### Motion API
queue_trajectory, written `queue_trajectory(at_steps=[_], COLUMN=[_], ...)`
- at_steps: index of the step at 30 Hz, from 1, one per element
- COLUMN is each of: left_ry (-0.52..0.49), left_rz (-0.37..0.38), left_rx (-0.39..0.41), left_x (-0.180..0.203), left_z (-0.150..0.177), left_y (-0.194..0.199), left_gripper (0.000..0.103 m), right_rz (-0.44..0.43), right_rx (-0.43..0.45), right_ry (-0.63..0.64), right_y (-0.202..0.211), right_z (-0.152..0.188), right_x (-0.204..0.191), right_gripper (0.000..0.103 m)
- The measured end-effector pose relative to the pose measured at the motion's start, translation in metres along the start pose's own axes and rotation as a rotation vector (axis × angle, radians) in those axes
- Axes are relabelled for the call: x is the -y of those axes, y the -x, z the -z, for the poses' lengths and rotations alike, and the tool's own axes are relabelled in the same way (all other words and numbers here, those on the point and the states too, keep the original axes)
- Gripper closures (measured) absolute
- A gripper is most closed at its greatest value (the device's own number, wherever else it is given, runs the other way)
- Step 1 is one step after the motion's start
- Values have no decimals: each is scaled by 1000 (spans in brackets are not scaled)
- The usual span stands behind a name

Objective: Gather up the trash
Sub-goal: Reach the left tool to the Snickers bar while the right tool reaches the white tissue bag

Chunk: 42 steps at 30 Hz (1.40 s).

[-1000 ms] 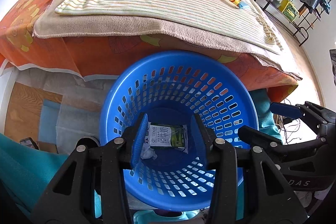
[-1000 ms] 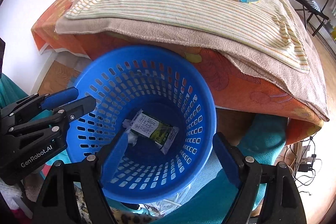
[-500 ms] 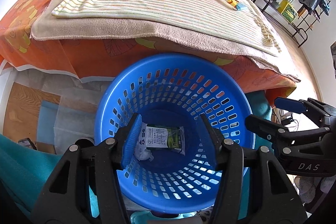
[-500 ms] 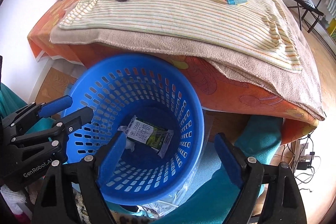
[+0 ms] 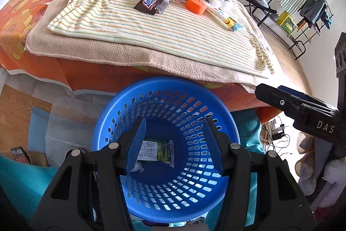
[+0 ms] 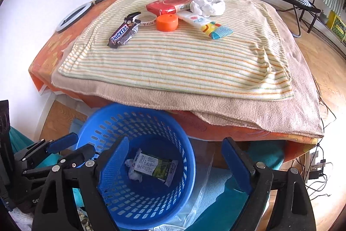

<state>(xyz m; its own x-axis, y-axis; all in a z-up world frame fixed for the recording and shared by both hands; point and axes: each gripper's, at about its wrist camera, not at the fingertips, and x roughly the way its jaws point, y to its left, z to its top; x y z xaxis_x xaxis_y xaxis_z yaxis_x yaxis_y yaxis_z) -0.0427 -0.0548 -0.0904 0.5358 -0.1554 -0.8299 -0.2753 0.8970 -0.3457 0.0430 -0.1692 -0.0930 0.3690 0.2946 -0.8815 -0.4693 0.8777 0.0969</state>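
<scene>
Trash (a milk carton (image 6: 156, 166) and tissue (image 6: 134, 175)) lay in the blue basket (image 5: 166, 88), dropped there, so both 2-finger grippers, left (image 5: 175, 145) and right (image 6: 175, 162), stood open and empty.

Both wrist views look steeply down, sharing the blue basket (image 5: 166, 88) and bed (image 6: 173, 62).

Black hand-held gripper (image 5: 175, 144) — blue pads (image 5: 136, 144), silver screws

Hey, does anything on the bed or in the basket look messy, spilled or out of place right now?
Nothing is spilled. The striped towel is rumpled at its right corner, and litter sits on it: a Snickers wrapper, crumpled tissue, a tube. The basket stands upright, holding a milk pouch.
</scene>
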Motion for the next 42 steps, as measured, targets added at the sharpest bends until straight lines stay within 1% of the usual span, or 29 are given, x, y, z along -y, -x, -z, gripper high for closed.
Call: queue_trajectory(at_steps=[2,6,10,14,17,21,24,26,29,33,39,42], left_ry=[7,-4,-8,-58,-78,-137,-150,-143,-143,-151,-164,-170], left_rz=[9,-19,-31,-54,-40,-72,-73,-53,-51,-50,-54,-58], left_rx=[3,25,38,60,40,20,0,-19,-42,-68,-74,-76], left_x=[0,-1,-4,-3,-6,-10,-14,-17,-19,-19,-17,-17], left_z=[-9,-32,-58,-90,-116,-142,-154,-161,-167,-173,-184,-190], left_y=[1,2,3,6,2,-9,-19,-27,-40,-55,-70,-76], left_gripper=[47,47,47,47,47,47,47,47,47,47,47,47], right_rz=[-6,-23,-60,-94,-115,-126,-131,-140,-130,-134,-86,-67], right_rx=[33,107,149,180,199,203,198,193,186,188,216,221], right_ry=[-11,-22,-40,-59,-73,-79,-88,-91,-89,-135,-154,-186], right_y=[4,12,16,16,11,1,-8,-15,-25,-33,-37,-43], right_z=[-9,-25,-44,-61,-72,-83,-90,-94,-101,-113,-144,-162], right_x=[4,9,15,21,24,26,27,28,30,45,69,83], right_gripper=[14,14,14,14,14,14,14,14,15,15,15,15])
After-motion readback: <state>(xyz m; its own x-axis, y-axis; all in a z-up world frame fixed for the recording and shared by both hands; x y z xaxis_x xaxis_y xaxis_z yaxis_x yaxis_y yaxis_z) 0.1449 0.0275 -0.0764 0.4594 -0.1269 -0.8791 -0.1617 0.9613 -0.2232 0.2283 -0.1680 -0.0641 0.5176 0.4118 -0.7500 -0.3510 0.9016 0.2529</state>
